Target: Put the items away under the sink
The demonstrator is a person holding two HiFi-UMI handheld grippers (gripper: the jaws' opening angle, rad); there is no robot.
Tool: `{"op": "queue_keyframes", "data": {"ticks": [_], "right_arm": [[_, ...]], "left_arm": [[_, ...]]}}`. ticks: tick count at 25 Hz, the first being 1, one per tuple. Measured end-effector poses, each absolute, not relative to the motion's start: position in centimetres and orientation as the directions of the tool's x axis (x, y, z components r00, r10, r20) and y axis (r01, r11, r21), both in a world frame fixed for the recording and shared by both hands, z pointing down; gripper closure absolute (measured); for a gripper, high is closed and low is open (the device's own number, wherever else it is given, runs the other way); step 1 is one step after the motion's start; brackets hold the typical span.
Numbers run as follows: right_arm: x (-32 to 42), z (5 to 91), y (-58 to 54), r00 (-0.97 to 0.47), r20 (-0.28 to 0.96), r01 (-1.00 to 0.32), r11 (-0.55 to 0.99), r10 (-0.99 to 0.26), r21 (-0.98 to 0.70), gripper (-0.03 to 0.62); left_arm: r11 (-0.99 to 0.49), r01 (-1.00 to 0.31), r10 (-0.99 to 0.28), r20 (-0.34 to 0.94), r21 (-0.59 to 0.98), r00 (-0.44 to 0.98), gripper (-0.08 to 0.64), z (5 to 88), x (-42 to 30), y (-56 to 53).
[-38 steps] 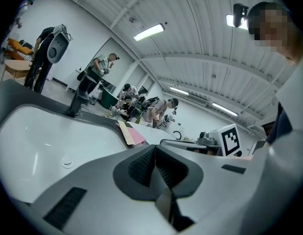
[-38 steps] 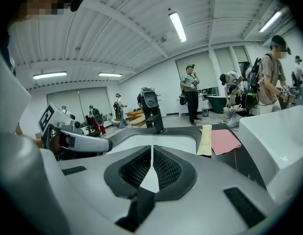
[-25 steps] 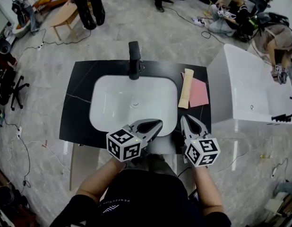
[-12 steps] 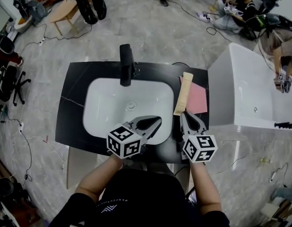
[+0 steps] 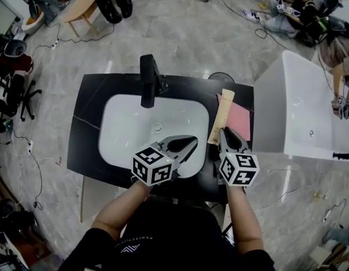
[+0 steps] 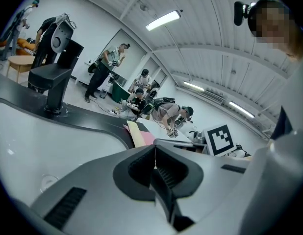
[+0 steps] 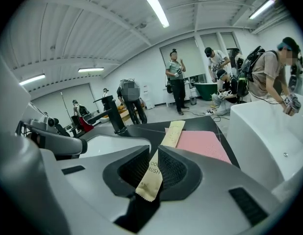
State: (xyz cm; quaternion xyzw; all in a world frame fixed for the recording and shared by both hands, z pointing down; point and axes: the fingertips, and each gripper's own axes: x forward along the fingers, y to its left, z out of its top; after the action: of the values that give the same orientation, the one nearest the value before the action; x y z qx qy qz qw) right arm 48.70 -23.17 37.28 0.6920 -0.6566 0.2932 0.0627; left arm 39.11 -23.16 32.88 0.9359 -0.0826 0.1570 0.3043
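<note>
Right gripper view: the fingers of the right gripper are closed on the near end of a tan paper packet, whose crimped edge sticks out behind them. The rest of the packet runs forward, just right of the white sink basin, along the basin-side edge of a pink cloth that lies flat on the black bench. Its far end looks to rest on the cloth, though the angle does not make that certain.

Left gripper view shows the fingers of the left gripper pressed together with nothing between them. In the head view this gripper hangs over the basin's front right part, close beside the right gripper.

Behind the basin a black tap stands upright on the bench. Right of the basin, past the bench's end, is a white tub. Several people stand and crouch on the floor beyond.
</note>
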Motion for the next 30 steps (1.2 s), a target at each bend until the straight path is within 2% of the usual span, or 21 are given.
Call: {"op": "queue_keyframes", "data": {"ticks": [4, 6, 10, 15, 24, 30], "right_arm": [[49.6, 38.2, -24.0, -0.019, 0.543, -0.948, -0.157, -0.84, -0.276, 0.546], [49.7, 39.2, -24.3, -0.03, 0.591, -0.95, -0.162, -0.806, -0.269, 0.419], [49.3, 40.5, -24.8, -0.057, 0.652, -0.956, -0.148, -0.756, -0.255, 0.395], [49.2, 42.2, -25.2, -0.049, 0.704, -0.968, -0.14, -0.708, -0.209, 0.376], [49.0, 42.6, -25.6, -0.012, 0.721, -0.992, -0.085, -0.693, -0.098, 0.374], [48.4, 42.2, -25.7, 0.023, 0.712, -0.998, -0.054, -0.702, -0.02, 0.413]], "left_arm": [[-0.794, -0.258, -0.061, 0.351, 0.55, 0.935, 0.552, 33.2, 39.7, -24.0], [-0.791, -0.26, -0.059, 0.354, 0.554, 0.934, 0.552, 33.4, 40.0, -24.3], [-0.789, -0.258, -0.054, 0.355, 0.558, 0.933, 0.552, 33.6, 40.4, -24.7], [-0.785, -0.257, -0.052, 0.354, 0.563, 0.934, 0.552, 33.7, 40.5, -24.7], [-0.774, -0.277, -0.077, 0.35, 0.569, 0.934, 0.552, 33.6, 39.9, -25.2], [-0.77, -0.289, -0.091, 0.35, 0.569, 0.932, 0.552, 33.5, 39.2, -25.3]]}}
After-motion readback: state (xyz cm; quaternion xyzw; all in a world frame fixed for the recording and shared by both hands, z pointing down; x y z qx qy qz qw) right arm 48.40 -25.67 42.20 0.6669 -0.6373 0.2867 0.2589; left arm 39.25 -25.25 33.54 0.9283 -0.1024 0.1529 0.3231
